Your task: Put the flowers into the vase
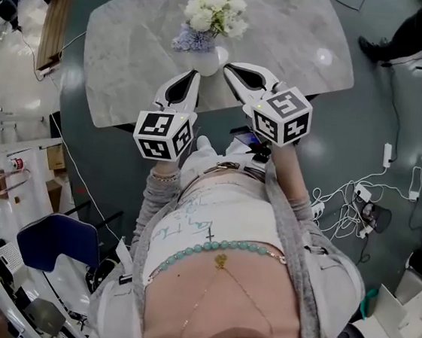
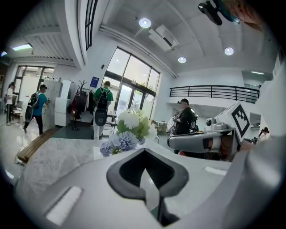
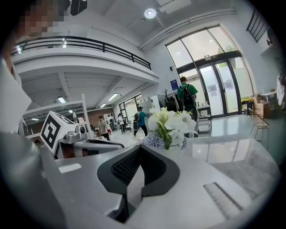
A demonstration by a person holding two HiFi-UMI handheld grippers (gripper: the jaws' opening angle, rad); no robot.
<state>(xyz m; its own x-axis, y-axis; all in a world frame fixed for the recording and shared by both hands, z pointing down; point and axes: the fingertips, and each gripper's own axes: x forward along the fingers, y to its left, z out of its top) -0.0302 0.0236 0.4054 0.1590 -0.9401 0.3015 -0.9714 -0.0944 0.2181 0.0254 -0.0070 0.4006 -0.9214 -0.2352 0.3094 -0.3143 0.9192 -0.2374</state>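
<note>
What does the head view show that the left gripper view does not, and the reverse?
Only the head view: the white vase under the flowers, and cables on the floor. Only the left gripper view: glass doors, ceiling lights, a balcony railing. Both: the flowers, the marble table, the right gripper.

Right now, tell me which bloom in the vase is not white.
The pale blue bloom, low in the bunch just above the vase; the other blooms are white.
</note>
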